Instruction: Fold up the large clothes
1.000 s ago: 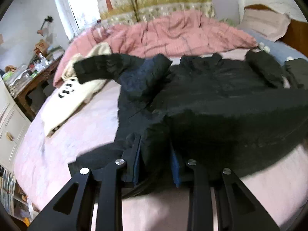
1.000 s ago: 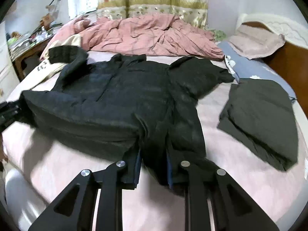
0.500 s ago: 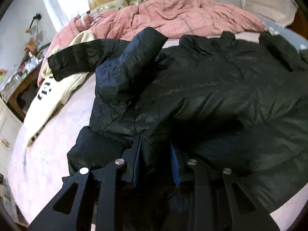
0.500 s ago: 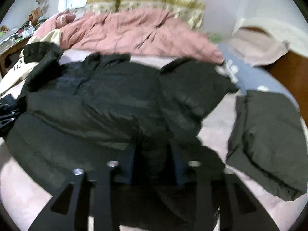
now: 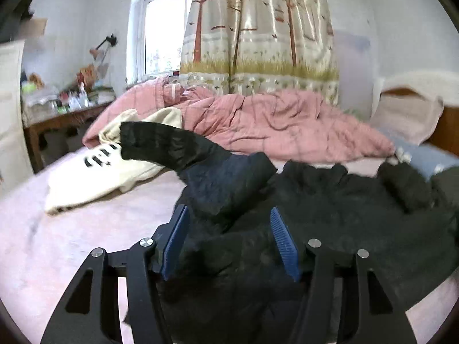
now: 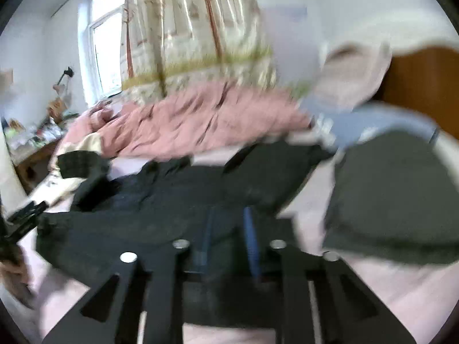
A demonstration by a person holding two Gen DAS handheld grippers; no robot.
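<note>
Right wrist view was heavily motion-blurred; detail there was hard to make out. The black jacket (image 5: 330, 218) was spread on the pink-sheeted bed (image 5: 71, 229), its near hem cut off by the frame. The left gripper (image 5: 229, 229) had just been opening, jaws spread, jacket fabric loose between them. The right gripper (image 6: 229, 229) had just been closing, pads pinched on jacket fabric. A cream garment (image 5: 94, 177) bore unreadable black marks. A pink quilt (image 5: 272, 126), a tree-print curtain (image 5: 258, 37) and a window (image 5: 163, 34) were seen behind.
</note>
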